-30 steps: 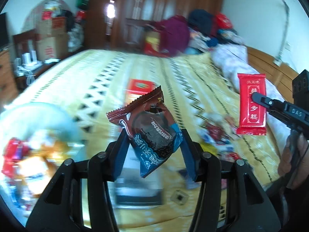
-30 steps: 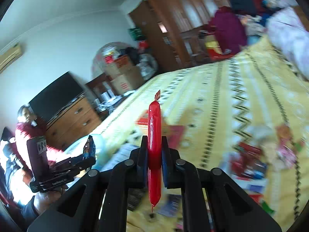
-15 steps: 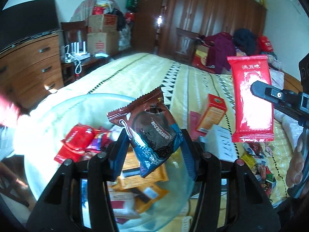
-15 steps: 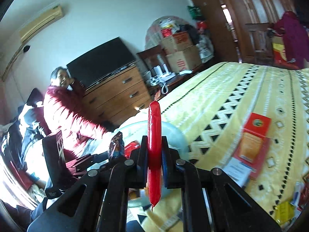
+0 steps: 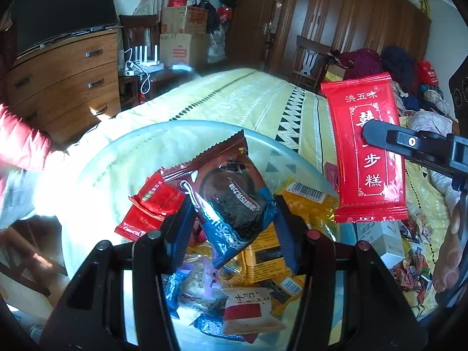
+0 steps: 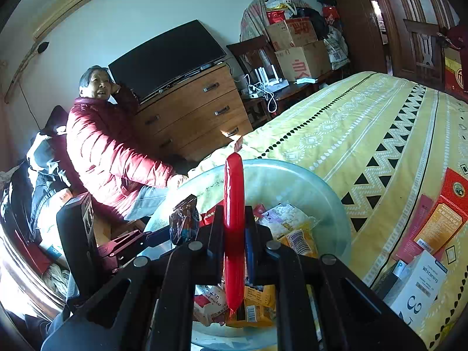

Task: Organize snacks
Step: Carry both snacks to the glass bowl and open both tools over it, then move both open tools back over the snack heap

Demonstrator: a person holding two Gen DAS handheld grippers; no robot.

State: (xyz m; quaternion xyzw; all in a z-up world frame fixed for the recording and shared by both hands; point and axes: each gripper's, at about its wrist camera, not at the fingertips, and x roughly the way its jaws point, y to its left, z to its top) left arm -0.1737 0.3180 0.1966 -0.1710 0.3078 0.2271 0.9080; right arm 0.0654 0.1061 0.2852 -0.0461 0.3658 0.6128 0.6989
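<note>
My left gripper [image 5: 232, 222] is shut on a brown-and-blue snack packet [image 5: 228, 193] and holds it over a clear glass bowl [image 5: 122, 152] with several wrapped snacks inside. My right gripper [image 6: 234, 228] is shut on a red snack packet [image 6: 234, 204], seen edge-on, above the same bowl [image 6: 330, 199]. In the left wrist view the red packet [image 5: 365, 152] hangs at the right, over the bowl's right rim, pinched by the right gripper's fingers [image 5: 377, 134]. In the right wrist view the left gripper [image 6: 163, 237] with its dark packet [image 6: 184, 219] is at the left of the bowl.
The bowl sits at the corner of a bed with a yellow patterned cover [image 6: 365, 134]. Boxes [image 6: 438, 222] and loose snacks [image 5: 412, 266] lie on the bed to the right. A person in a red jacket [image 6: 105, 152] sits left of the bed by a wooden dresser [image 6: 193, 111].
Both grippers have swung left from over the bed to above the bowl, each still holding its packet. The bowl now fills the lower middle of both views.
</note>
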